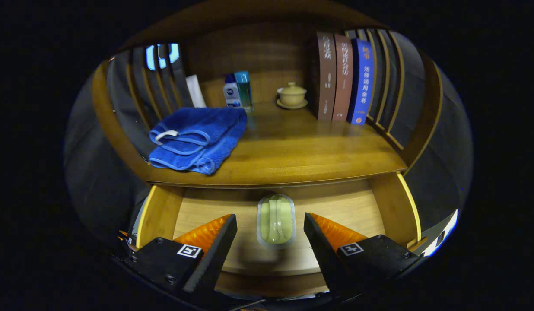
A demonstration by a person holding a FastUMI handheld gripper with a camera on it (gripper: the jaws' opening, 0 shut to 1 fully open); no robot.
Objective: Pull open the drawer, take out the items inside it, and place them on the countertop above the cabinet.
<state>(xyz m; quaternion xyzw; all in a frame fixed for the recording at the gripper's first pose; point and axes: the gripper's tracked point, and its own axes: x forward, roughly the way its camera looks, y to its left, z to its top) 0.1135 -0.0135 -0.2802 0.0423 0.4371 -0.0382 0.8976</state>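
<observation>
Your gripper (270, 229) sits at the bottom centre of the frame with its fingers spread wide, gripping nothing. Between the fingertips, and just ahead of them, a pale green packet (276, 220) lies flat on the floor of the open drawer (392, 203), touching neither finger. Above the drawer runs the wooden countertop (301, 151). On it, towards the left of the frame, you see a folded blue towel (198, 138); at the back stand two small bottles (238, 90), a lidded cup on a saucer (291, 95) and, to the upper right, three upright books (342, 77).
</observation>
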